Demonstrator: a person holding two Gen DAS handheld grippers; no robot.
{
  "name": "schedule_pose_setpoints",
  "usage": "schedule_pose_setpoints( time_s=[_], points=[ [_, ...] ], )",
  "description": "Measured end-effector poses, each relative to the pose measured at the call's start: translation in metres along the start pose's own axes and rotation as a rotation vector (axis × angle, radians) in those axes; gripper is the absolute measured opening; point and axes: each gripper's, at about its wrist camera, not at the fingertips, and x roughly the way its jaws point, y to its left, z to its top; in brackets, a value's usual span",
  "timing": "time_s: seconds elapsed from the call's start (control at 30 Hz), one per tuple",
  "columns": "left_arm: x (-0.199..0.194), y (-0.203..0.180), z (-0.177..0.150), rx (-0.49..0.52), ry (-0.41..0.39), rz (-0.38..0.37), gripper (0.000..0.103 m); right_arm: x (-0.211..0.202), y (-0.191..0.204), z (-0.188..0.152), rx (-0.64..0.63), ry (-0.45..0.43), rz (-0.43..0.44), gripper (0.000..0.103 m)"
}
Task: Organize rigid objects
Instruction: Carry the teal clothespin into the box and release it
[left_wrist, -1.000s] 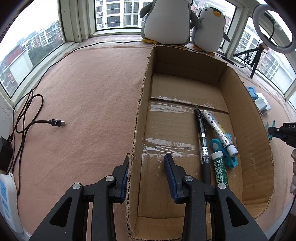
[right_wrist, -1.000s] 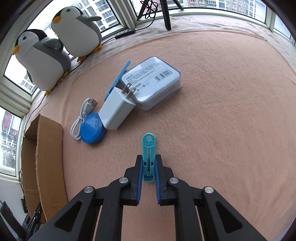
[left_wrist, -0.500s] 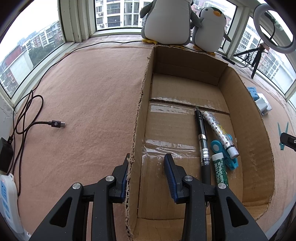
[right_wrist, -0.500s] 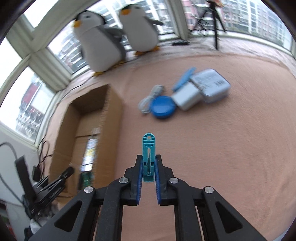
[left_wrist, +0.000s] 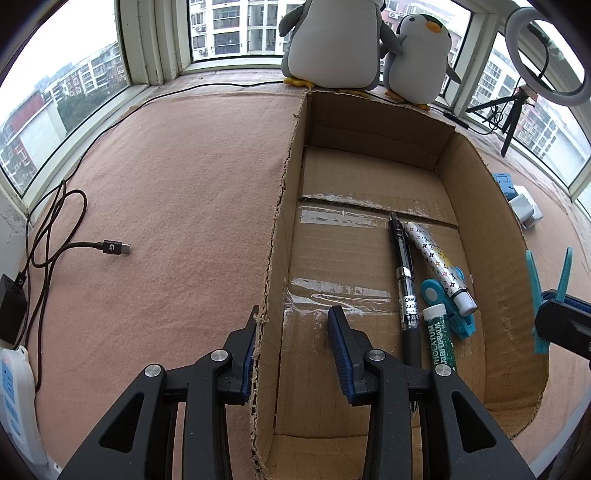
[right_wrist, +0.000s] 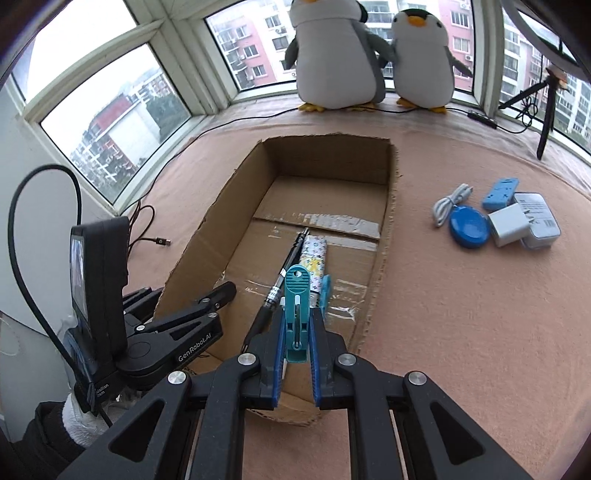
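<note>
**Teal clip held over the box, left fingers astride its wall**

My right gripper (right_wrist: 295, 363) is clamped on a teal clothespin (right_wrist: 296, 310), which stands upright between my fingers (right_wrist: 274, 369), its rounded end pointing away from me. It hangs above the near end of the cardboard box (right_wrist: 384, 258). In the left wrist view the same clothespin (left_wrist: 546, 295) shows at the right edge, just outside the box's right wall.

My left gripper (left_wrist: 295, 354) is spread wide and grips nothing: its fingers (left_wrist: 341, 354) straddle the box's torn left wall (left_wrist: 275, 236), one outside it, one inside.

On the box floor, toward the right side, lie a black pen (left_wrist: 404, 280), a white patterned tube (left_wrist: 439, 266), a green lip balm (left_wrist: 439, 339) and a blue clip (left_wrist: 448, 310) partly under the tube, all packed close together.

On the worktop (right_wrist: 461, 314) right of the box, well apart from it, sit a round blue case (right_wrist: 469, 229), a white charger (right_wrist: 509, 223), a clear plastic box (right_wrist: 541, 221), a blue adapter (right_wrist: 498, 190) and a coiled white cable (right_wrist: 448, 205). To the left lies a black USB cable (left_wrist: 110, 248).

Farthest off, two plush penguins (right_wrist: 340, 55) stand by the window, with a tripod (right_wrist: 546, 107) at right.
</note>
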Motion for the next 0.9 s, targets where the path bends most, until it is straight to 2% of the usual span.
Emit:
schedule_pose_setpoints(
  time_s=[0.43,0.47,0.5,0.57,0.9],
  points=[
    [0.0,0.0,0.0,0.0,0.0,0.0,0.038,0.016,0.01,-0.008,-0.055,0.034,-0.02,0.011],
    [0.0,0.0,0.0,0.001,0.0,0.0,0.038,0.015,0.009,-0.008,-0.051,0.028,-0.022,0.017],
    [0.0,0.0,0.0,0.001,0.0,0.001,0.038,0.015,0.008,-0.008,-0.049,0.031,-0.025,0.038],
    [0.0,0.0,0.0,0.0,-0.001,0.0,0.038,0.014,0.007,-0.008,-0.04,0.028,-0.007,0.058],
    [-0.001,0.0,0.001,0.002,-0.002,0.004,0.038,0.004,0.005,-0.008,-0.046,-0.002,0.004,0.058]
  ],
)
